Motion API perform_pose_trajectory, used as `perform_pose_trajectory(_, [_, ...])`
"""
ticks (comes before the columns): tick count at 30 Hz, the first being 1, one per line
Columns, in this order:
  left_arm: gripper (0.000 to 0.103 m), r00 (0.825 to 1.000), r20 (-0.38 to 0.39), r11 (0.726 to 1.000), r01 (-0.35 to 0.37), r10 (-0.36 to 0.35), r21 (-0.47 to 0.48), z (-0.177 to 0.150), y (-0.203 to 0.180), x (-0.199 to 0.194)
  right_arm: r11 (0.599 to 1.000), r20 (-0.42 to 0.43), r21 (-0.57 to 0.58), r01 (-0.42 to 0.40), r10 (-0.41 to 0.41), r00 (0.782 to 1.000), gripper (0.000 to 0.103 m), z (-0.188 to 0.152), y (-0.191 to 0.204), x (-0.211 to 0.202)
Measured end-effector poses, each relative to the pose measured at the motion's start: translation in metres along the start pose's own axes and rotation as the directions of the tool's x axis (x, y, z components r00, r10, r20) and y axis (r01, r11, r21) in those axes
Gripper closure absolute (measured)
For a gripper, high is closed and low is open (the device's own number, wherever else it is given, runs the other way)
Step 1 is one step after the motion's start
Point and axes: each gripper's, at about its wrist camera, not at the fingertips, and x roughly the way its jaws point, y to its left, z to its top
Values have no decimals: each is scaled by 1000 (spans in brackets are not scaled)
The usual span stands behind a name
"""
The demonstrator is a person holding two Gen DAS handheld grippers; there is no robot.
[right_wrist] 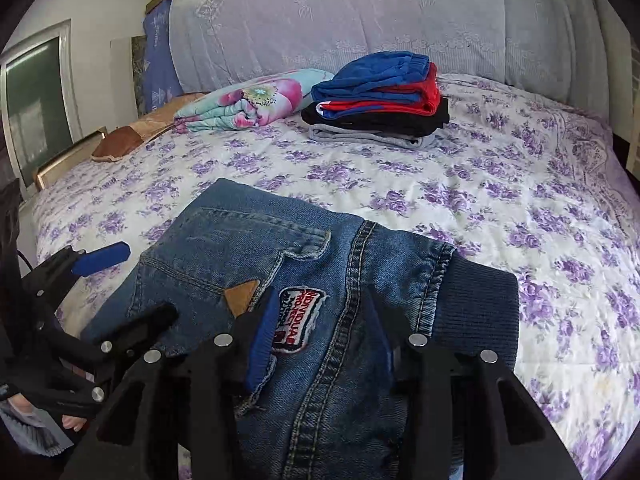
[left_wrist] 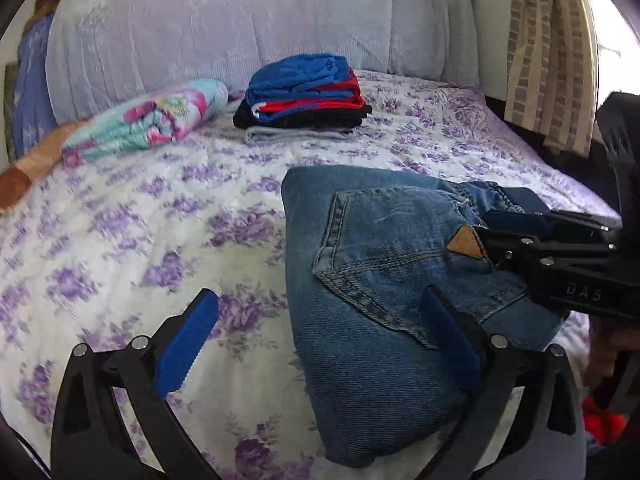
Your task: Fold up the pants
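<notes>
1. Since the folded blue denim pants [right_wrist: 320, 280] serve as the landmark here, every place below is given from them; they lie as a compact bundle on the purple-flowered white bedspread [left_wrist: 140, 240], back pocket and tan triangular patch uppermost, ribbed waistband on the right tool's side.
2. Left tool [left_wrist: 316, 340]: blue pads spread wide apart, one over the bundle's edge, the other over bare bedspread beside it; nothing is clamped. Judged: it is open to let the fold lie.
3. Right tool [right_wrist: 320, 332]: jaws partly apart over the waistband end, near the embroidered badge; denim lies between them, but whether the pads press on it cannot be told.
4. Stack of folded clothes, blue over red over black over grey [right_wrist: 380, 100]: well beyond the pants, toward the lilac covered headboard cushion [left_wrist: 240, 20]. Judged: the likely place for finished items.
5. Rolled floral pink-and-turquoise blanket [left_wrist: 148, 120]: just beside that stack.
6. Obstructions: none between pants and stack.
</notes>
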Motion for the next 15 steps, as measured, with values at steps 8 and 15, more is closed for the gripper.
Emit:
perform_pose_trajectory(8, [4,995,87,997,-36,41,-65,18,23,-34,1000,150,1,-21,21,988,32,24,15,-46])
perform_pose_trajectory(15, [4,997,63,987,-32,42,-157,48,43,-24,996,98,-91,-3,12,995,21,-15,29,-51])
